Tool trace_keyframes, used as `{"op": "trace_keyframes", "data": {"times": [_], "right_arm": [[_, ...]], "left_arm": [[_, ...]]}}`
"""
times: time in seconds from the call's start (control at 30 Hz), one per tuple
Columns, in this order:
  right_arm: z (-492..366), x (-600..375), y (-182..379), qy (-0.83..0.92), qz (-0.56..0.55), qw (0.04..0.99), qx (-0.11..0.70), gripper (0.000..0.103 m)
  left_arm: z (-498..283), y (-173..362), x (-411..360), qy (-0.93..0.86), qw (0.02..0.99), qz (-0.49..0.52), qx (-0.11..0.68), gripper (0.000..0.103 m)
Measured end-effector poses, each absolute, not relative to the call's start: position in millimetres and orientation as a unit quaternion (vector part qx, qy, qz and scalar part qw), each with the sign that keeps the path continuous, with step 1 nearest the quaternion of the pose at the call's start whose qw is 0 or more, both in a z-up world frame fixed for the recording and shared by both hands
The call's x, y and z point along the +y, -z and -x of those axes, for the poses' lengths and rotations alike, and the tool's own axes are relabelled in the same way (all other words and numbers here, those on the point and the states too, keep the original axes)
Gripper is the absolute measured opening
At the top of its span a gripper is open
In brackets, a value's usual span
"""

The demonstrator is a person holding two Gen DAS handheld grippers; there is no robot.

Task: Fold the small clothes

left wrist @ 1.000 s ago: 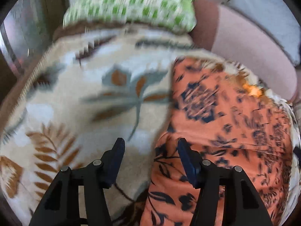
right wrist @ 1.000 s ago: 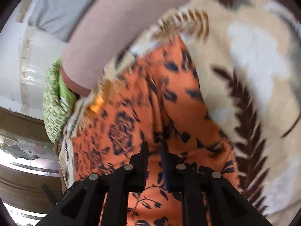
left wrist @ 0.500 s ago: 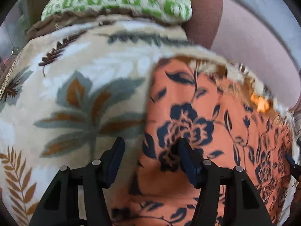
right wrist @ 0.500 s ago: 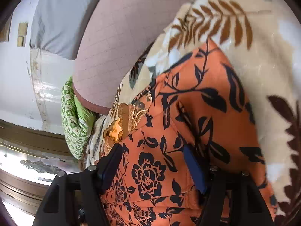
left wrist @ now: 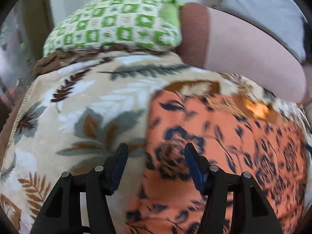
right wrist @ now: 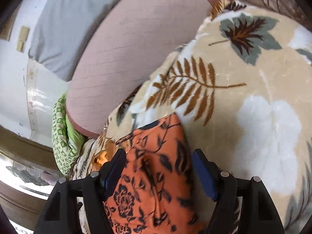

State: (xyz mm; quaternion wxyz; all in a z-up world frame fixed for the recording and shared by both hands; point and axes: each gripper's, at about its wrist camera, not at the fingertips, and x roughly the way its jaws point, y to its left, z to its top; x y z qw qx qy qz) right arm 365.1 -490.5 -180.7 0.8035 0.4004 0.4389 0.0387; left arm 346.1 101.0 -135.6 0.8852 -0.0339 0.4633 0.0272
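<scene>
A leaf-print blanket [left wrist: 81,105] carries the orange garment [left wrist: 224,136], spread flat ahead of both grippers. Left gripper [left wrist: 156,156] and right gripper [right wrist: 158,161] have fingers apart, empty. The cloth looks thin, limp and slippery; pinch a corner or hem.

This is a bedroom in a home. A bed is covered by a plush beige blanket [left wrist: 81,101] printed with leaves and ferns. At its far end lies a green-and-white checked pillow [left wrist: 117,25], with a pink quilted mattress [right wrist: 124,58] and a grey pillow [right wrist: 64,29] to the right, against a white wall [right wrist: 11,74].
</scene>
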Motion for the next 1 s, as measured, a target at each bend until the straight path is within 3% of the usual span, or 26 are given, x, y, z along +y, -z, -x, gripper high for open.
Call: {"op": "trace_keyframes", "data": {"times": [0.07, 0.1, 0.13, 0.17, 0.23, 0.43, 0.53, 0.6, 0.67, 0.73, 0.77, 0.9, 1.0], "right_arm": [[-383.9, -486.6, 191.2, -0.036, -0.382, 0.799, 0.463, 0.068], [-388.2, -484.8, 197.5, -0.020, -0.368, 0.800, 0.473, 0.037], [-388.9, -489.2, 201.9, 0.011, -0.363, 0.799, 0.480, 0.020], [-387.0, -495.4, 204.3, 0.018, -0.386, 0.793, 0.471, 0.012], [-381.8, -500.1, 203.8, 0.029, -0.395, 0.793, 0.463, 0.011], [-342.1, -468.6, 158.3, 0.031, -0.354, 0.820, 0.449, 0.019], [-295.2, -434.1, 152.0, -0.019, -0.309, 0.816, 0.488, 0.034], [-260.8, -419.4, 159.9, -0.032, -0.286, 0.812, 0.507, 0.084], [-237.8, -418.5, 178.7, -0.001, -0.264, 0.806, 0.529, 0.085], [-222.8, -426.6, 188.7, 0.027, -0.254, 0.805, 0.536, 0.068], [-212.8, -431.0, 178.0, 0.050, -0.266, 0.802, 0.532, 0.066], [-164.5, -429.1, 136.6, 0.013, -0.308, 0.820, 0.483, 0.074], [-118.3, -420.5, 144.5, -0.034, -0.302, 0.802, 0.514, 0.076]], "left_arm": [[-337.3, 139.8, 97.0, -0.021, 0.884, 0.030, 0.467, 0.061], [-333.6, 143.5, 97.9, -0.024, 0.881, 0.027, 0.471, 0.061], [-330.0, 146.6, 101.7, -0.030, 0.878, 0.027, 0.478, 0.061], [-323.2, 148.4, 106.9, -0.034, 0.876, 0.031, 0.481, 0.061], [-305.0, 149.5, 115.3, -0.039, 0.873, 0.044, 0.485, 0.061], [-240.4, 132.3, 142.5, -0.040, 0.877, 0.071, 0.473, 0.064], [-199.1, 122.5, 156.8, -0.040, 0.879, 0.089, 0.467, 0.070], [-172.9, 120.6, 163.4, -0.038, 0.877, 0.094, 0.469, 0.073], [-150.8, 127.3, 167.7, -0.037, 0.868, 0.097, 0.485, 0.075], [-137.7, 143.1, 172.2, -0.042, 0.846, 0.110, 0.520, 0.075], [-132.6, 149.1, 173.8, -0.045, 0.837, 0.108, 0.534, 0.075], [-93.3, 134.2, 183.5, -0.061, 0.853, 0.132, 0.502, 0.075], [-73.4, 136.6, 188.8, -0.029, 0.841, 0.175, 0.512, 0.075]]}}
